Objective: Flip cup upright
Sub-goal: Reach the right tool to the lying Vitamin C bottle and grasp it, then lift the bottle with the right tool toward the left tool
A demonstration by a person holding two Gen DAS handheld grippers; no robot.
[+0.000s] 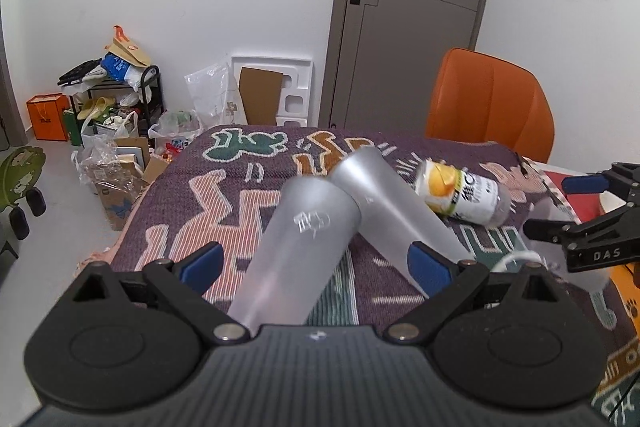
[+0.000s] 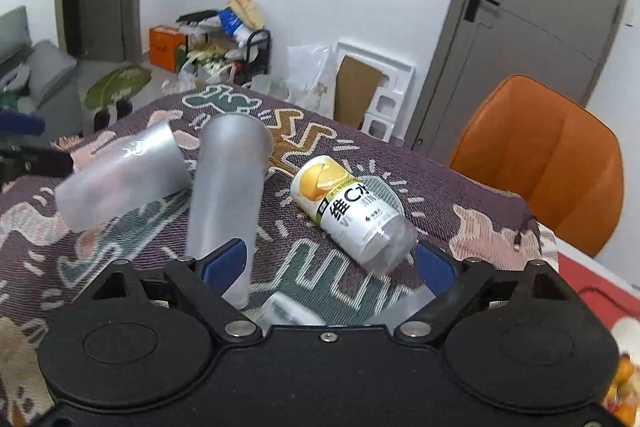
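Observation:
Two frosted grey cups lie on their sides on the patterned cloth. In the left wrist view the near cup (image 1: 298, 247) lies between the open jaws of my left gripper (image 1: 316, 261), untouched by the pads; the second cup (image 1: 394, 205) lies behind it, angled right. In the right wrist view the second cup (image 2: 228, 203) runs toward my open right gripper (image 2: 330, 267), its near end beside the left pad (image 2: 224, 265); the first cup (image 2: 124, 175) lies left. The right gripper (image 1: 576, 207) also shows at the right edge of the left wrist view.
A bottle with a yellow and white label (image 2: 352, 211) lies on its side right of the cups, also in the left wrist view (image 1: 464, 199). An orange chair (image 1: 492, 103) stands beyond the table's far right edge. Clutter and a grey door (image 1: 416, 11) are behind.

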